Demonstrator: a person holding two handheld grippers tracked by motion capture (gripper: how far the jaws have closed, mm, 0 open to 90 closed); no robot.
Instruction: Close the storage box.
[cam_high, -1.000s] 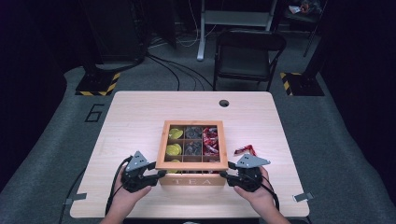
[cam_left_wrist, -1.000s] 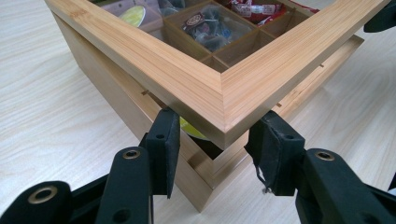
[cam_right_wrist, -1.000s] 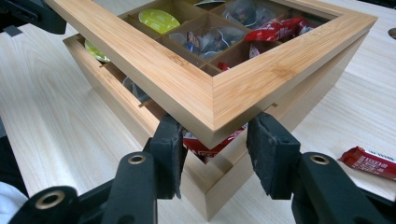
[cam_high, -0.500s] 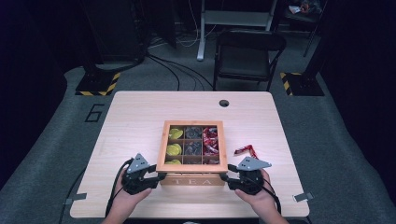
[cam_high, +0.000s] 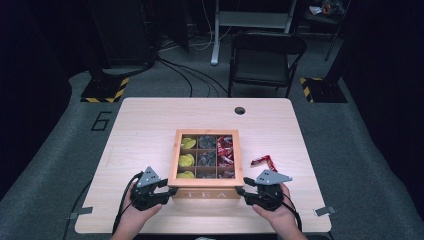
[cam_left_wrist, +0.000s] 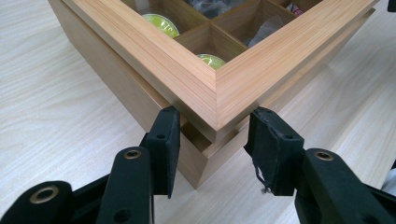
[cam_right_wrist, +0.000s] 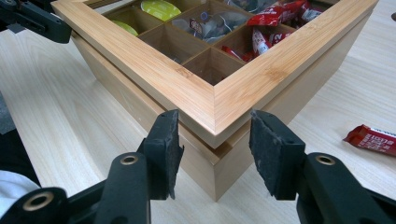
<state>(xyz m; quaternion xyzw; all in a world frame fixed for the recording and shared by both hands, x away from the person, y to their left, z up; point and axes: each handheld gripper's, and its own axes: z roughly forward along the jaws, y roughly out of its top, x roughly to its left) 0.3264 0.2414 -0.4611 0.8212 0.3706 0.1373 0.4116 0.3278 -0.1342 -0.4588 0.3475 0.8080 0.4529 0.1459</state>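
Wooden table (cam_high: 150, 125) bears a tea box (cam_high: 206, 192) near its front edge. Left gripper (cam_high: 165, 189) straddles the box's near-left corner, right gripper (cam_high: 243, 192) its near-right corner; whether the pads press I cannot tell.

We read the letters "TEA" on the front wall of the wooden box (cam_high: 206, 193) on the bench. We also see a large "6" marked on the grey floor (cam_high: 101, 121) left of the bench. Print on the red packet (cam_right_wrist: 372, 138) is too small to read.
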